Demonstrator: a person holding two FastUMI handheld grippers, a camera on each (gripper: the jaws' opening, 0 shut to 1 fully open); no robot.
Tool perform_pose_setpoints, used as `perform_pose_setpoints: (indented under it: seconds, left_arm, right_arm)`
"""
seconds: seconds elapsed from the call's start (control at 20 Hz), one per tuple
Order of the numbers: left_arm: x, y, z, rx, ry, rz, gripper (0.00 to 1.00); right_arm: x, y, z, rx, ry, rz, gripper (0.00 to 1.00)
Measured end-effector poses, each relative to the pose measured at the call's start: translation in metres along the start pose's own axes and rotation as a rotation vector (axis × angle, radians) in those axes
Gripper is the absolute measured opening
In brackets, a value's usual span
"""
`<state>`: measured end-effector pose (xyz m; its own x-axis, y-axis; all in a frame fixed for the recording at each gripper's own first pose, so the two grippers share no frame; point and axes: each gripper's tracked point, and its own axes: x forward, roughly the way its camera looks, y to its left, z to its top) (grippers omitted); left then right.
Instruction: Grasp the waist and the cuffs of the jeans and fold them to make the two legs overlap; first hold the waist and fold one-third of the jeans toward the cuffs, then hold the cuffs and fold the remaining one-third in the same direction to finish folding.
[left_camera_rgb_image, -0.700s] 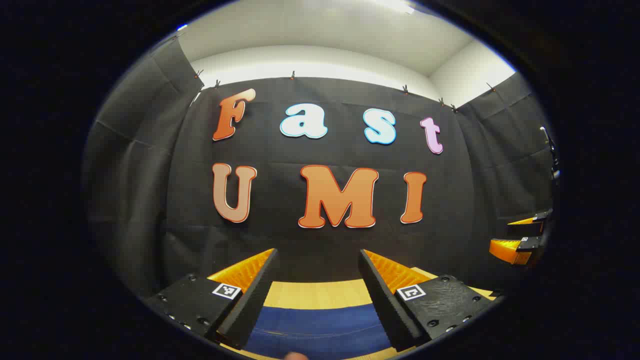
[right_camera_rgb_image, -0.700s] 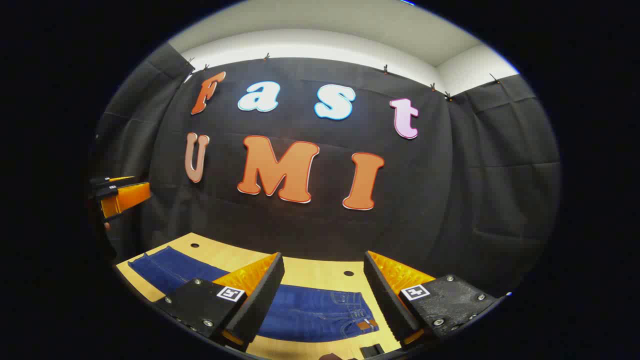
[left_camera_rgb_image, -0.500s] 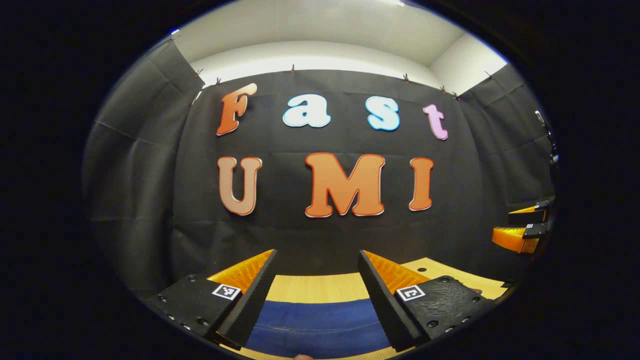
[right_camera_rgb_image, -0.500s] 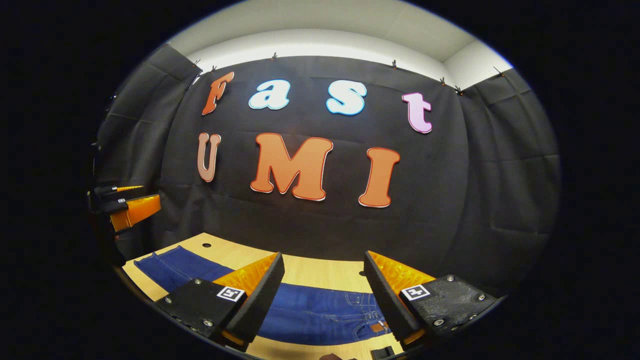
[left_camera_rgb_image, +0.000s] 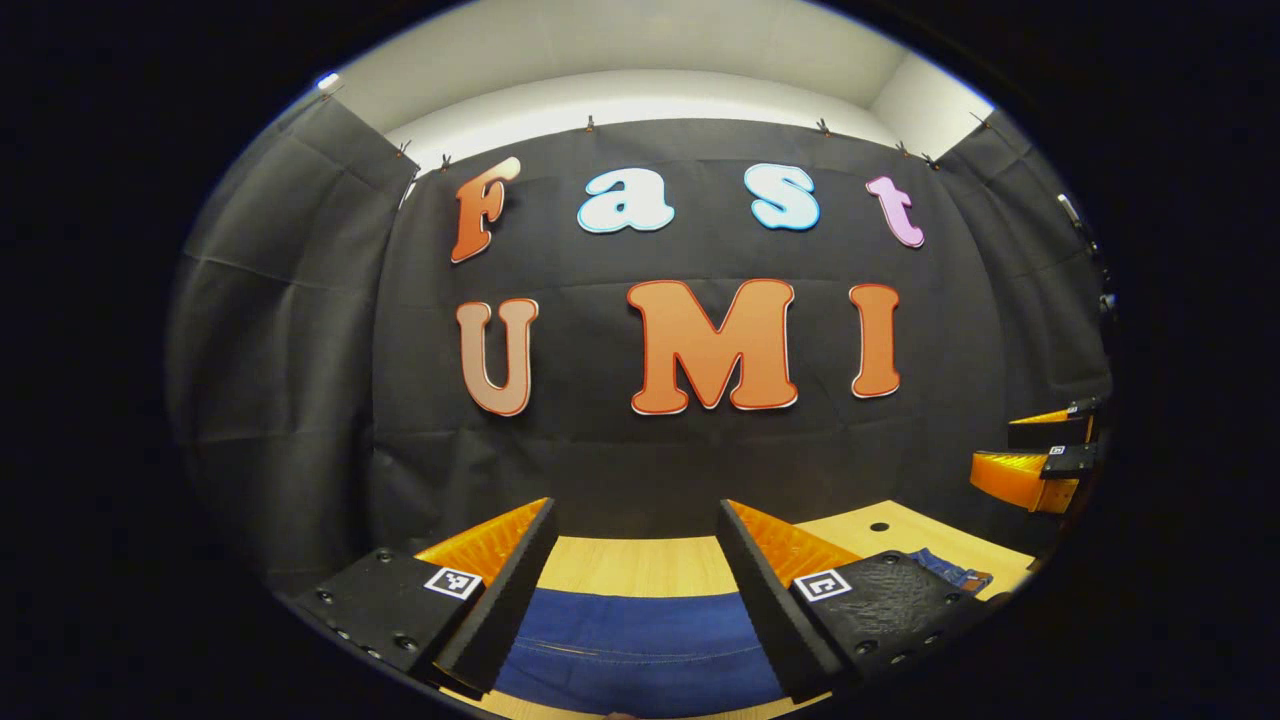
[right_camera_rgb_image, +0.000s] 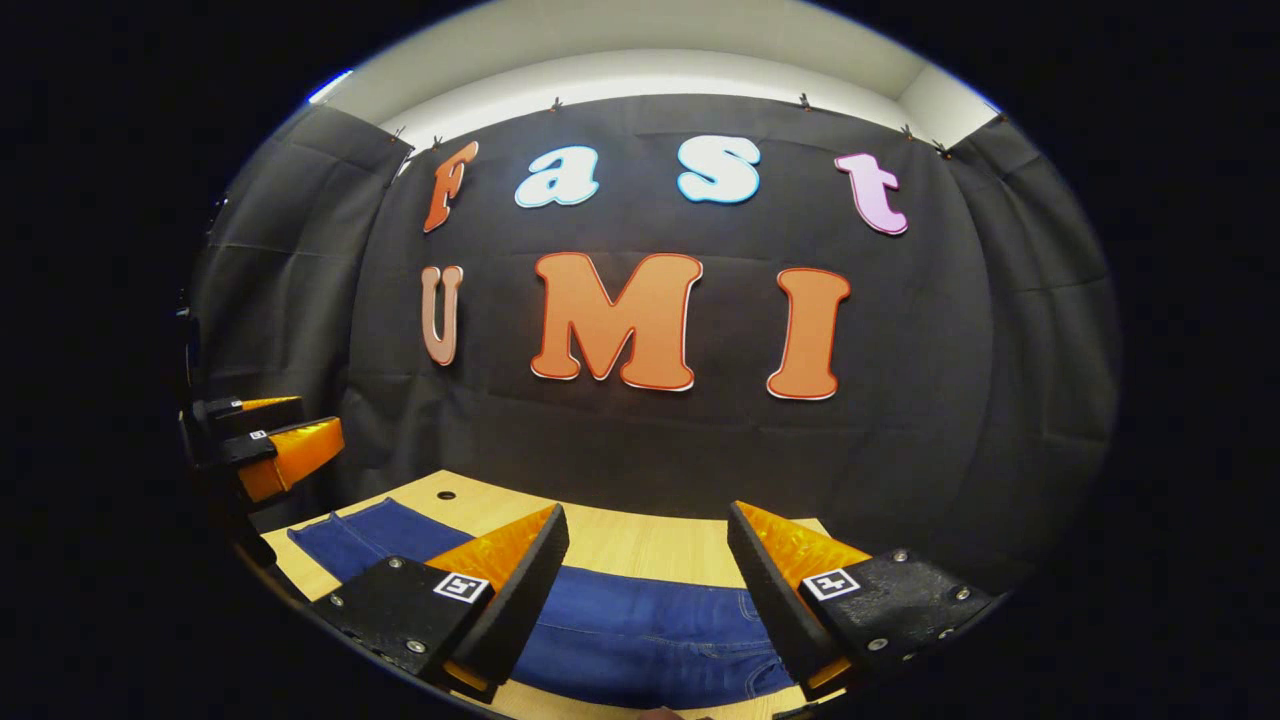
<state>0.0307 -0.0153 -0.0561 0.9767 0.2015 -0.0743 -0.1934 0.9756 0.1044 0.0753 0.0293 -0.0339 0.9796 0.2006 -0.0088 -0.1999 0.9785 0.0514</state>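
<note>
**Both grippers open above the flat jeans**

We held the left gripper (left_camera_rgb_image: 635, 590) with its fingers spread wide and nothing between them; beyond and below the gap lay a band of the jeans (left_camera_rgb_image: 640, 640). The right gripper (right_camera_rgb_image: 648, 590) was likewise spread and empty, raised clear of the cloth. Each gripper also appeared at the edge of the other's view, the right gripper at far right in the left gripper view (left_camera_rgb_image: 1035, 465) and the left gripper at far left in the right gripper view (right_camera_rgb_image: 265, 450), both up off the table.

The jeans (right_camera_rgb_image: 640, 635) lay flat with their long axis running across both views, side to side. In the right gripper view the leg end reached away to the left, and seams and stitching showed near the right finger. In the left gripper view a stitched part peeked out past the right finger (left_camera_rgb_image: 955, 570).

They rested on a light wooden table (right_camera_rgb_image: 630, 535) with small round holes. Behind it hung the booth's black cloth wall (right_camera_rgb_image: 900, 440), pinned below a pale ceiling.
</note>
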Motion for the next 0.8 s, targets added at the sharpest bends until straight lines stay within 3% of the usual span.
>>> perform_pose_setpoints:
  seconds: [0.3, 0.45, 0.65, 0.75, 0.8]
  left_arm:
    - [0.009, 0.000, -0.002, 0.043, -0.009, 0.072, 0.98]
    - [0.024, 0.000, -0.003, 0.038, -0.032, 0.033, 0.99]
    - [0.044, 0.013, -0.001, 0.021, -0.079, 0.009, 0.96]
    - [0.051, 0.020, -0.013, 0.023, -0.051, -0.008, 0.99]
    - [0.056, 0.029, -0.029, 0.032, -0.008, -0.009, 0.96]
  right_arm:
    - [0.018, -0.007, -0.007, 0.014, 0.009, 0.032, 0.98]
    - [0.024, 0.002, -0.003, 0.073, -0.006, 0.047, 0.98]
    - [0.030, 0.003, 0.004, 0.124, -0.037, -0.011, 0.98]
    - [0.031, -0.004, -0.006, 0.092, -0.018, -0.065, 0.98]
    - [0.033, -0.011, -0.017, 0.073, 0.020, -0.099, 0.93]
